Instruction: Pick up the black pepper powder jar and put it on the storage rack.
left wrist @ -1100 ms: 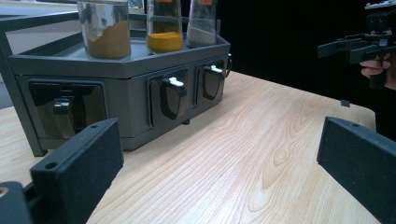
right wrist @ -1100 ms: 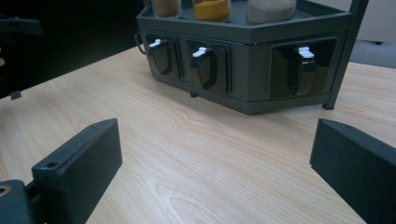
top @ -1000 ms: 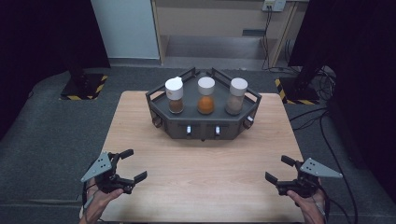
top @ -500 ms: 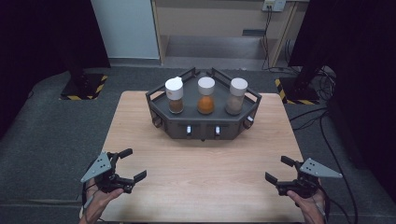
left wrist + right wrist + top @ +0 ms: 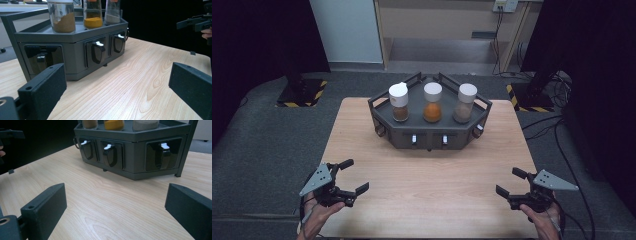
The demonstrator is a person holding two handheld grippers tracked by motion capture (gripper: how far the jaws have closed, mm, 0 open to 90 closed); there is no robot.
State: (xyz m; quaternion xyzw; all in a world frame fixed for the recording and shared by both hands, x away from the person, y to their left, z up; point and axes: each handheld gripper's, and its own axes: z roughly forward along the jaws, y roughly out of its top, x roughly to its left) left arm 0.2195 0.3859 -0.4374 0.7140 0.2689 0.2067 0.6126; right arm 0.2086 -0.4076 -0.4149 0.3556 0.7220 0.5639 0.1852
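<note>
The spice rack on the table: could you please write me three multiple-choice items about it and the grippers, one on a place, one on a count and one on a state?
1. Where does the spice rack stand on the table?
A. at the far middle
B. at the near left corner
C. off the table, on the floor

2. How many jars stand on top of the rack?
A. one
B. three
C. five

3. How are the left gripper and the right gripper set?
A. both open, holding nothing
B. both shut on jars
C. left shut, right open

Answers:
1. A, since the high view shows the rack centred towards the far edge.
2. B, as the left jar, middle jar and right jar stand in a row.
3. A, since each gripper view shows its jaws spread wide over bare wood.
</note>
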